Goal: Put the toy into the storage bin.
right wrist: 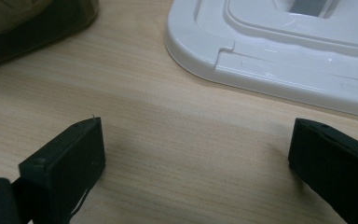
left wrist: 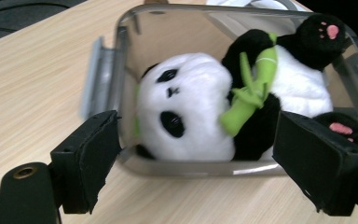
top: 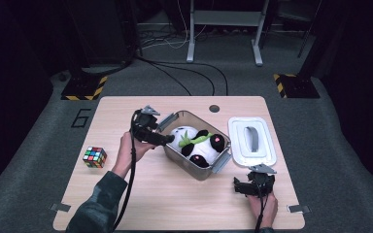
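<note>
A black-and-white panda plush [top: 199, 143] with a green bamboo piece lies inside a clear rectangular container [top: 194, 171] at the middle of the wooden table. My left gripper [top: 167, 140] hovers at the container's left end, open, with nothing between its pads. In the left gripper view the panda [left wrist: 200, 112] lies face up in the container [left wrist: 182, 169], beyond the spread jaws of the left gripper [left wrist: 196, 126]. My right gripper [top: 255, 178] rests low near the table's front right, open and empty. The right gripper [right wrist: 198, 135] faces bare wood in its own view.
The container's white lid [top: 251, 141] with a grey handle lies flat on the table right of the container; the lid's [right wrist: 284, 46] near edge lies just ahead of the right jaws. A colour cube [top: 94, 157] sits at the table's left edge. Grey latch flaps stick out from the container's ends.
</note>
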`<state>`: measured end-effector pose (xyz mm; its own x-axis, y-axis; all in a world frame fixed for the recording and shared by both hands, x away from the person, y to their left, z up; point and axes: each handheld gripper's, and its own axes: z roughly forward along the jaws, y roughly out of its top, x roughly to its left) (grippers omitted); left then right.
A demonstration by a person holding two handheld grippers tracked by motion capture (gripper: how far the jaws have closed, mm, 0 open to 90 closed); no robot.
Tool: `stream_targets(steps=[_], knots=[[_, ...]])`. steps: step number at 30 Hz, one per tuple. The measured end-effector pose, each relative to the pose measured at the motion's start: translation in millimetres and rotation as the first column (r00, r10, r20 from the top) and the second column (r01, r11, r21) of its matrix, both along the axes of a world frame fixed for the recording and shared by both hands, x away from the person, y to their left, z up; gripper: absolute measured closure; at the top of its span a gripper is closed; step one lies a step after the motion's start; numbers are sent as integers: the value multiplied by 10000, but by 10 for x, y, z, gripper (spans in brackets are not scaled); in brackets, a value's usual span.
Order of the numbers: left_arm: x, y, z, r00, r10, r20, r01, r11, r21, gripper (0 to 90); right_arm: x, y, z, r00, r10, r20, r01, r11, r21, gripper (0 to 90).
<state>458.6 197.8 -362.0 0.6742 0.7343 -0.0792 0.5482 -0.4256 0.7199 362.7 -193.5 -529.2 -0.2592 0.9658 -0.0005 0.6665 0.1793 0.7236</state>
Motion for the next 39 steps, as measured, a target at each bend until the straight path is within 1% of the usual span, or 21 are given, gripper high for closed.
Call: stream_targets(steps=[3, 5, 10, 15, 16, 17, 18, 19, 20, 21, 22, 23, 24, 27, 29, 31, 34, 35, 37, 38, 39], knots=[[-34, 170, 0, 9995, 317, 79, -317, 9995, -91, 146, 2, -3, -1, 10000, 22, 28, -21, 10000, -40, 29], [-52, 287, -12, 9987, 502, 41, -501, 9987, -119, 145, 0, -1, 0, 10000, -12, -6, 12, 10000, -16, 29], [-104, 545, -40, 9945, 1037, 170, -1035, 9945, -162, 145, 2, -1, -1, 10000, 22, 9, -22, 10000, -23, 30], [-157, 783, -84, 9845, 1704, 408, -1690, 9850, -349, 136, 2, -1, -1, 10000, 9, 5, -9, 10000, -29, 30], [-169, 836, -88, 9829, 1800, 385, -1791, 9835, -252, 134, 1, 0, 0, 10000, 6, 1, -6, 10000, -24, 30], [-178, 887, -100, 9809, 1901, 424, -1890, 9816, -287, 129, 2, -1, -1, 10000, 9, 4, -9, 10000, -28, 30], [-189, 932, -116, 9766, 2111, 418, -2101, 9773, -283, 118, 2, 0, -1, 10000, 14, 5, -14, 10000, -25, 30], [-196, 987, -130, 9744, 2209, 419, -2199, 9752, -261, 100, 1, 0, -1, 10000, 7, 2, -7, 10000, -25, 30], [-211, 1095, -167, 9674, 2497, 419, -2487, 9682, -275, 81, 1, -1, -1, 10000, 9, 2, -9, 10000, -29, 30], [-211, 1095, -167, 9674, 2497, 419, -2487, 9682, -275, 68, 1, -1, -1, 10000, 9, 2, -9, 10000, -29, 30], [-217, 1147, -190, 9634, 2646, 433, -2635, 9642, -280, 68, 1, -1, -1, 10000, 11, 3, -11, 10000, -33, 30], [-224, 1205, -209, 9614, 2727, 359, -2717, 9619, -290, 64, 1, 0, -1, 10000, 5, 5, -5, 10000, -26, 30], [-228, 1253, -240, 9561, 2906, 367, -2895, 9566, -335, 63, 1, -1, -1, 10000, 10, 4, -10, 10000, -29, 30], [-240, 1409, -316, 9456, 3243, 243, -3236, 9457, -300, 54, 2, -1, -1, 10000, 27, 9, -27, 10000, -29, 30], [-243, 1509, -376, 9361, 3509, 228, -3499, 9360, -374, 47, 2, -1, -1, 10000, 15, 4, -15, 10000, -26, 30], [-245, 1606, -432, 9249, 3795, 241, -3787, 9250, -320, 44, 2, -1, -1, 10000, 26, 9, -26, 10000, -29, 30], [-246, 1736, -517, 9059, 4232, 162, -4225, 9057, -347, 35, 2, 0, 0, 10000, 11, 2, -11, 10000, -28, 30], [-247, 1783, -538, 9030, 4293, 156, -4290, 9031, -200, 31, 2, -1, -1, 10000, 20, 5, -20, 10000, -30, 30], [-246, 1860, -590, 8903, 4552, 145, -4549, 8903, -190, 19, 2, -1, 0, 10000, 15, 4, -15, 10000, -27, 30], [-243, 1931, -640, 8784, 4778, 107, -4777, 8784, -133, 16, 2, -2, -1, 10000, 32, 14, -32, 10000, -37, 30], [-243, 1931, -640, 8784, 4778, 107, -4777, 8784, -133, 13, 2, -2, -1, 10000, 32, 14, -32, 10000, -37, 30]])
